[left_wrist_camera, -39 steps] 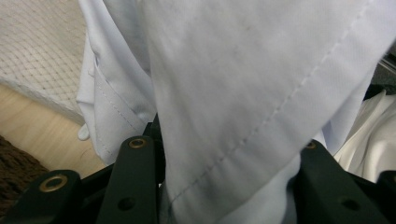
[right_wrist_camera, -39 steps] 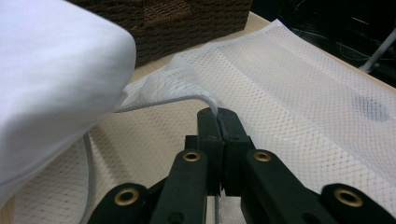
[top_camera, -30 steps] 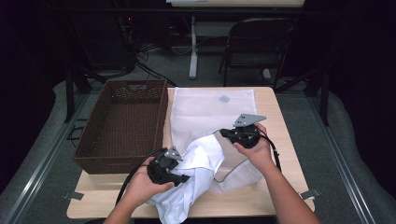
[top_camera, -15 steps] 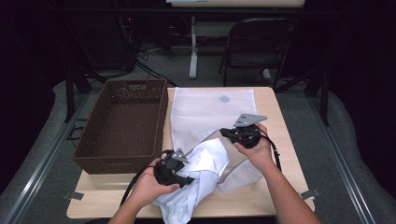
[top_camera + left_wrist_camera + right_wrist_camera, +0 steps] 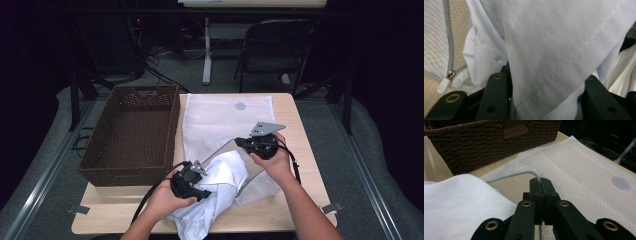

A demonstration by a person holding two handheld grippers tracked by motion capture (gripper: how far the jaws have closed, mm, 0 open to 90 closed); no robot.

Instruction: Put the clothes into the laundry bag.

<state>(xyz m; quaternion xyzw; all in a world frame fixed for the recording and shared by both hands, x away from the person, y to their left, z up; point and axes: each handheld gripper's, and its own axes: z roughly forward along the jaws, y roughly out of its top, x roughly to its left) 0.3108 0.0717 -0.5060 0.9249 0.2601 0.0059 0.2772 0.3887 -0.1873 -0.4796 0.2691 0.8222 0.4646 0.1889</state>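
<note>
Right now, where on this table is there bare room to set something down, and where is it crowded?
Bare wood shows on the table in a strip right of the mesh bag, and along the near edge below the wicker basket. The near middle is crowded: the white garment, left gripper and right gripper.

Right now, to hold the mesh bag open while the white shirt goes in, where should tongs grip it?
Best at the upper zipper edge of the mesh laundry bag, from the person's side, as the right tongs do: that lip lifts off the table and opens the mouth. The left tongs hold the white shirt.
</note>
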